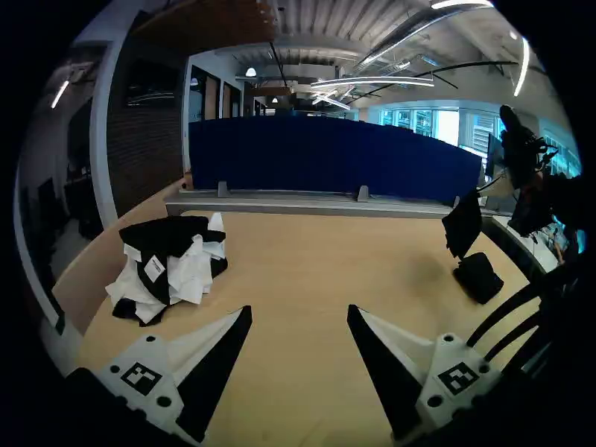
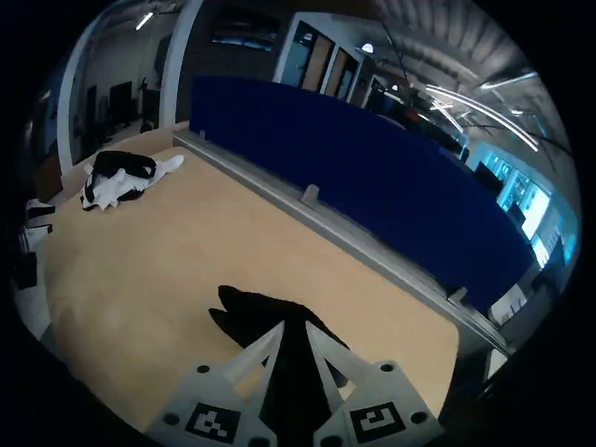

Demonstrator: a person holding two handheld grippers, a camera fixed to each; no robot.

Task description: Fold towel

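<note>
While the right tongs [image 2: 294, 328] pinch an edge of the black cloth towel [image 2: 246, 309], their two fingers nearly together with dark fabric between them, the left tongs [image 1: 298, 313] hang spread wide and empty above the pale wooden desk [image 1: 313, 253]. Seen from the left gripper view, the towel sits well off to the right side of the desk, one part raised like a flap and the rest bunched on the surface beneath it. A heap of black and white towels [image 1: 167, 268] lies near the opposite end, in front of the blue fabric partition [image 1: 328, 160]. The step in hand looks like picking the towel up to spread it. To do it well, the left tongs should cross over and take a neighbouring corner of the same edge, not a mid-fold. Both can then draw the cloth taut and lay it flat before any fold. Lifting slowly should keep the bunched part from twisting.
</note>
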